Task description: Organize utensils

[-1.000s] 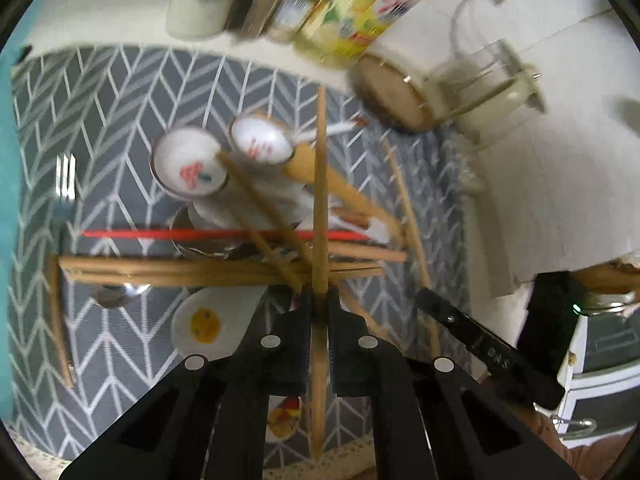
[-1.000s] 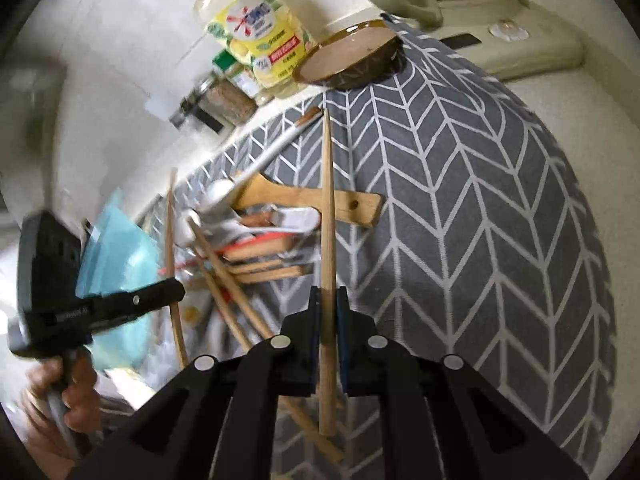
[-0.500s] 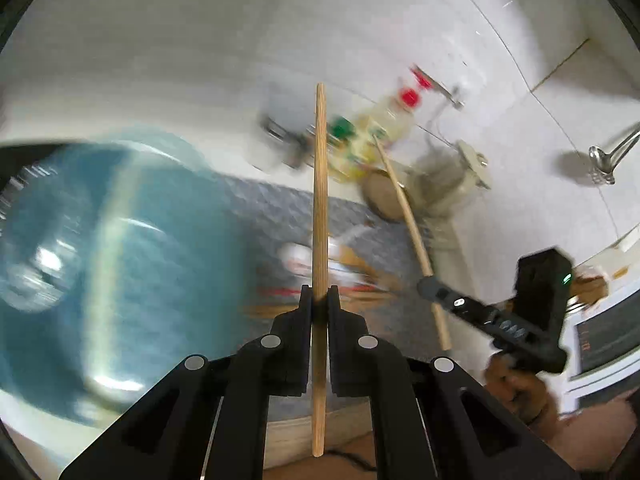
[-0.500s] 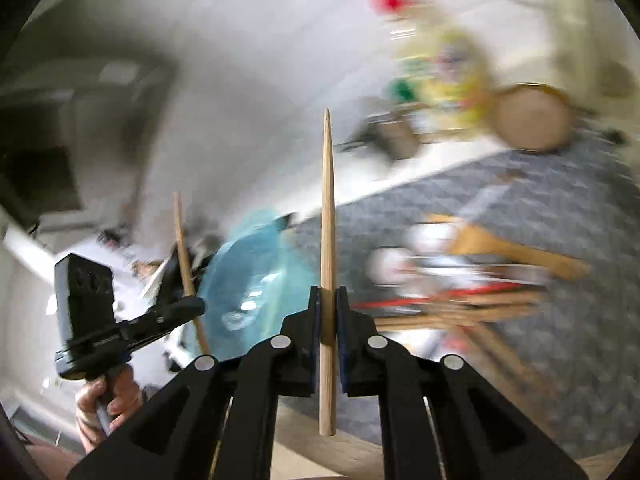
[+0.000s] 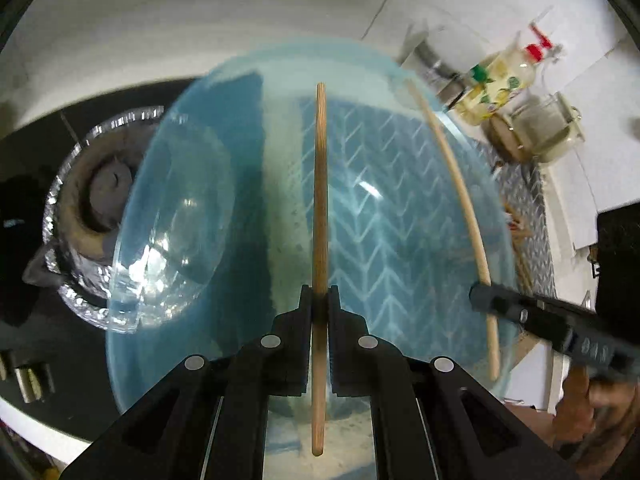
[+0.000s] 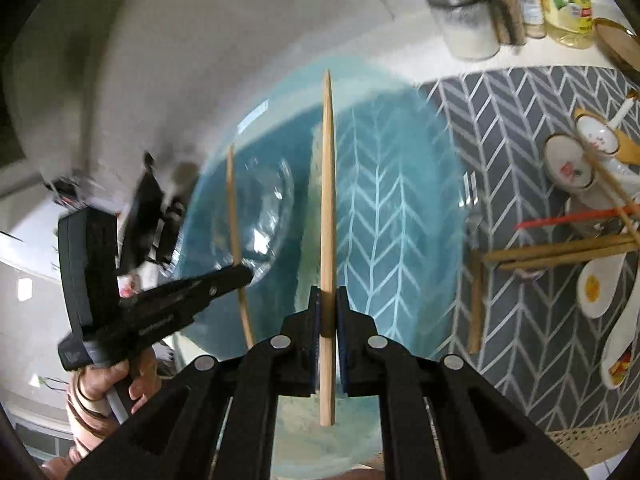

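Note:
My left gripper (image 5: 320, 300) is shut on a wooden chopstick (image 5: 320, 184) and holds it over a large clear blue bowl (image 5: 240, 200). My right gripper (image 6: 328, 304) is shut on a second wooden chopstick (image 6: 327, 184) over the same blue bowl (image 6: 400, 208). In the left wrist view the right gripper (image 5: 486, 294) and its chopstick (image 5: 460, 188) are at the right. In the right wrist view the left gripper (image 6: 240, 276) and its chopstick (image 6: 233, 208) are at the left. Both chopsticks point forward above the bowl.
Several spoons, chopsticks and a red stick lie in a pile (image 6: 592, 224) on the grey chevron mat (image 6: 520, 320) right of the bowl. Jars (image 6: 472, 28) and a bottle (image 5: 500, 76) stand at the back. A stove burner (image 5: 92, 208) lies left of the bowl.
Both grippers have carried their chopsticks left, from above the utensil pile on the mat to above the blue bowl. Both stayed shut.

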A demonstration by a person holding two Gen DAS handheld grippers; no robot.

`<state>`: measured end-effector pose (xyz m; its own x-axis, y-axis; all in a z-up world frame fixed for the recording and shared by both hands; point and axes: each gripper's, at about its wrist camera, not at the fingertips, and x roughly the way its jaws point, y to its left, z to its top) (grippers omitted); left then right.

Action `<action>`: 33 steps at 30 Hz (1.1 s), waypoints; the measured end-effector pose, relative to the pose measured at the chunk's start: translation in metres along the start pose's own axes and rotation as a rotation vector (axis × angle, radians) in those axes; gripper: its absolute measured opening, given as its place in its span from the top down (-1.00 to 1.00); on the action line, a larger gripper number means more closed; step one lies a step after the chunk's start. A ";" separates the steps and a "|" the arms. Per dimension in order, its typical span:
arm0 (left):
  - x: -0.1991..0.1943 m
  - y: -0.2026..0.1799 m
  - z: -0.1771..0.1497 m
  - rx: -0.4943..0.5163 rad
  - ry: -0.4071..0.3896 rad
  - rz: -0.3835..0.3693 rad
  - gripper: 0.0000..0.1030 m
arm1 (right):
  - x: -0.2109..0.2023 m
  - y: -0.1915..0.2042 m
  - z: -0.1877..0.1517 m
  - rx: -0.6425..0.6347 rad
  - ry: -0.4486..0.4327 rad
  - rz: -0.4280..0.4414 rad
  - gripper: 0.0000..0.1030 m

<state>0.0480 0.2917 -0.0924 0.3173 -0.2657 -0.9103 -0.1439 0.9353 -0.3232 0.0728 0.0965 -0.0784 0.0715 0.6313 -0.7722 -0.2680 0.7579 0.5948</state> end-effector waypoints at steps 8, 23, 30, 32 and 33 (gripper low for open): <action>0.016 0.002 -0.001 0.011 0.041 -0.001 0.83 | 0.013 0.026 -0.010 -0.053 0.056 -0.115 0.85; -0.086 -0.096 -0.003 0.076 -0.269 0.014 -0.21 | -0.167 -0.054 0.017 -0.361 -0.406 -0.138 0.82; -0.052 -0.214 -0.020 0.162 -0.294 -0.080 -0.46 | -0.134 -0.210 0.019 -0.419 -0.155 -0.280 0.82; -0.019 -0.234 -0.022 0.126 -0.243 -0.083 -0.46 | -0.121 -0.233 0.012 -0.423 -0.091 -0.248 0.82; -0.001 -0.241 -0.022 0.103 -0.211 -0.097 -0.46 | -0.118 -0.241 0.007 -0.432 -0.070 -0.220 0.82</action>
<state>0.0622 0.0611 -0.0192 0.5155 -0.3111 -0.7984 -0.0107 0.9294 -0.3690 0.1353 -0.1593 -0.1295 0.2319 0.4844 -0.8436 -0.6125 0.7464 0.2602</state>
